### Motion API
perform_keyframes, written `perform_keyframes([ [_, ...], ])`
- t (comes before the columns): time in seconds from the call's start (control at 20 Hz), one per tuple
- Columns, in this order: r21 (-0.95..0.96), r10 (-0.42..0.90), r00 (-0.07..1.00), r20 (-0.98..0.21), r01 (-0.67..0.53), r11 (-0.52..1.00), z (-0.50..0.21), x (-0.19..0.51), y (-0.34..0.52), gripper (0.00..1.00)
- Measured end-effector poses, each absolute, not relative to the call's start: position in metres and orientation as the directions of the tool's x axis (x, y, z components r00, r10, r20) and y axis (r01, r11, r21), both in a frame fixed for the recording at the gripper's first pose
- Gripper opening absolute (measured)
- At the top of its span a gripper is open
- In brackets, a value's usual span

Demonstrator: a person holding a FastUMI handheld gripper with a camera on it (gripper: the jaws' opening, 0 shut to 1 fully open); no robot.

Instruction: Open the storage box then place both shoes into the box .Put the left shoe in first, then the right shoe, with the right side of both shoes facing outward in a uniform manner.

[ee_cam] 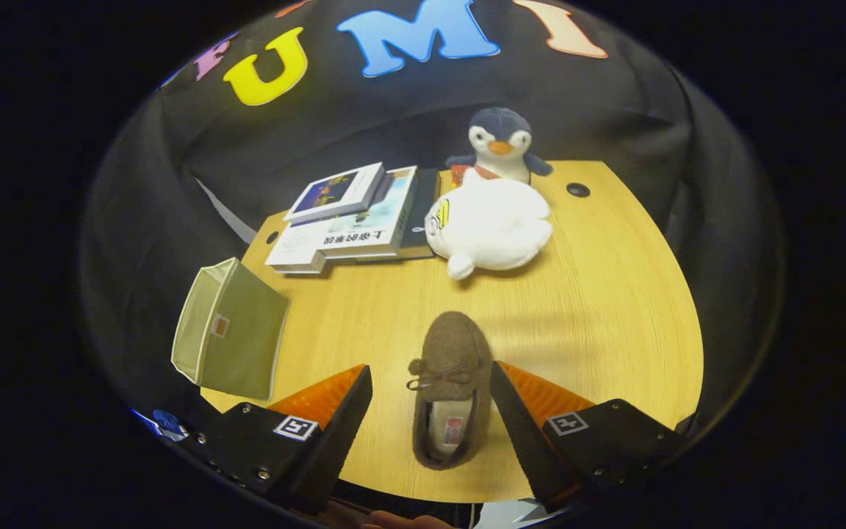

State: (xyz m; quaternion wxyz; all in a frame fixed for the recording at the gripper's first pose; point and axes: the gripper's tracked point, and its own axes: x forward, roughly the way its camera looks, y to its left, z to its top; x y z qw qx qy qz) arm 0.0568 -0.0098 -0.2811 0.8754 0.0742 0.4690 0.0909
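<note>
A brown fuzzy slipper-style shoe [451, 382] with a small bow lies on the wooden table [614, 308], toe pointing away from me. Its heel half sits between my fingers, and the toe reaches beyond them. My gripper [430, 400] is open, with a gap between the left finger and the shoe; the right finger is close beside it. An olive-green fabric storage box [230, 339] stands at the table's left edge, to the left of my left finger. Whether the box is open I cannot tell.
A stack of books [353, 217] lies at the back left of the table. A white plush toy [489, 224] rests beyond the shoe, with a penguin plush [500, 143] behind it. A cable hole [578, 189] sits at the back right.
</note>
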Motion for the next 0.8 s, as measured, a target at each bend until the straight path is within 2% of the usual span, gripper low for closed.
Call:
perform_keyframes([
  [0.35, 0.187, 0.21, 0.442, -0.872, -0.095, 0.978, -0.344, 0.036, -0.028, 0.97],
  [0.55, 0.158, 0.177, 0.35, -0.92, -0.083, 0.984, -0.376, 0.035, -0.04, 0.97],
  [0.8, 0.166, 0.173, 0.329, -0.928, -0.049, 0.985, -0.397, 0.056, -0.041, 0.93],
])
